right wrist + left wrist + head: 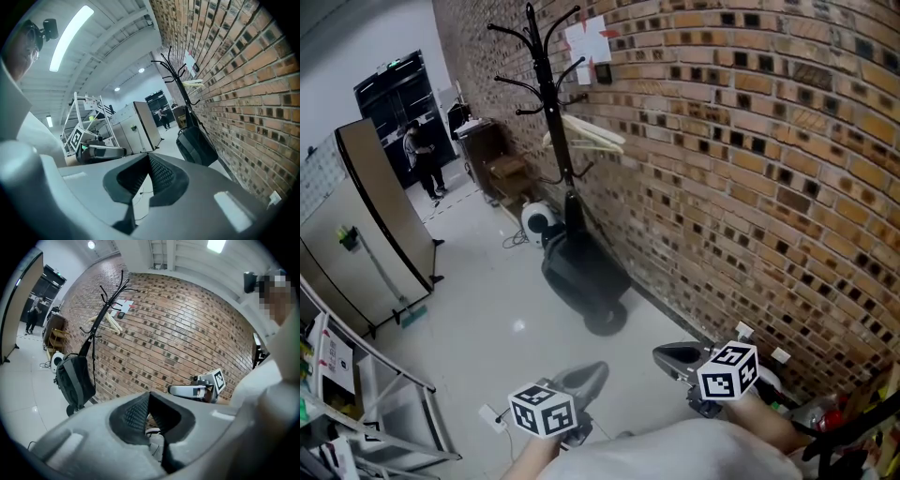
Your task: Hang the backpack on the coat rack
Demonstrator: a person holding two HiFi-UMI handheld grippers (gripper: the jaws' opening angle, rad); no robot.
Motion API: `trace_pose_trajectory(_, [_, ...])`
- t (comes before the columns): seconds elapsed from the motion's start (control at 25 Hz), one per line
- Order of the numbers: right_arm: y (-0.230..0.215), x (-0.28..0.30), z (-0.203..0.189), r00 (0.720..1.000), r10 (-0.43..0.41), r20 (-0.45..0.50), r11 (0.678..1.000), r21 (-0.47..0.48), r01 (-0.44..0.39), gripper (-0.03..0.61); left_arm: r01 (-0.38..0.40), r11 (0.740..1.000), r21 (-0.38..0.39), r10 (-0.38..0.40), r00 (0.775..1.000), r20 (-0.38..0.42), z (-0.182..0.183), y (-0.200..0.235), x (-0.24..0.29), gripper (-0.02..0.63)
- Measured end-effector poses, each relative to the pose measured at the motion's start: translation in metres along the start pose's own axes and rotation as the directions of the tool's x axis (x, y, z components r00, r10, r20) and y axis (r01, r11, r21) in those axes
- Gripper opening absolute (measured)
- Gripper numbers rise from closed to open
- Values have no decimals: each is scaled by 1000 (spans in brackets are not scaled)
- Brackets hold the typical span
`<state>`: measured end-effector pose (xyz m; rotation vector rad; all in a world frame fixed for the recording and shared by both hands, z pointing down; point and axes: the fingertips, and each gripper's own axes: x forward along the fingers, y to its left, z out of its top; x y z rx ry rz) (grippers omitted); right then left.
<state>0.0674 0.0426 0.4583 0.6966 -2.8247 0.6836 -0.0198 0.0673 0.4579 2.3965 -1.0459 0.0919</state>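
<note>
Backpack (581, 272) hanging on coat rack (547, 112) at 12 o'clock; left gripper (584, 378), right gripper (673, 356) fingers pinched together, empty

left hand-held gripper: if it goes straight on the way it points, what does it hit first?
Most likely the brick wall, low down. The backpack is well left of that line, and the right hand-held gripper is just right of it. Depth is unclear.

Black coat rack (547, 94), a backpack (581, 272) — dark grey, it seems — and a red-brown brick wall (750, 169) flecked with black.
</note>
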Motion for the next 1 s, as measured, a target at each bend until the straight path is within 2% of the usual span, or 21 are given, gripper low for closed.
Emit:
trace_pose_trajectory(0.12, [5,5,-2,1000,-6,-14,1000,-27,6,0,-1,1000,-6,1,1000,7,-1,3,-4,2])
trace_pose_trajectory(0.6, [12,10,-11,999,10,-42,999,-33,-12,0,-24,1000,-16,25,999,47,-2,6,-12,3])
trace_pose_trajectory(1.0, [13,8,-15,998,16,-54,999,-37,-18,0,-32,999,-3,32,999,40,-6,2,-11,2])
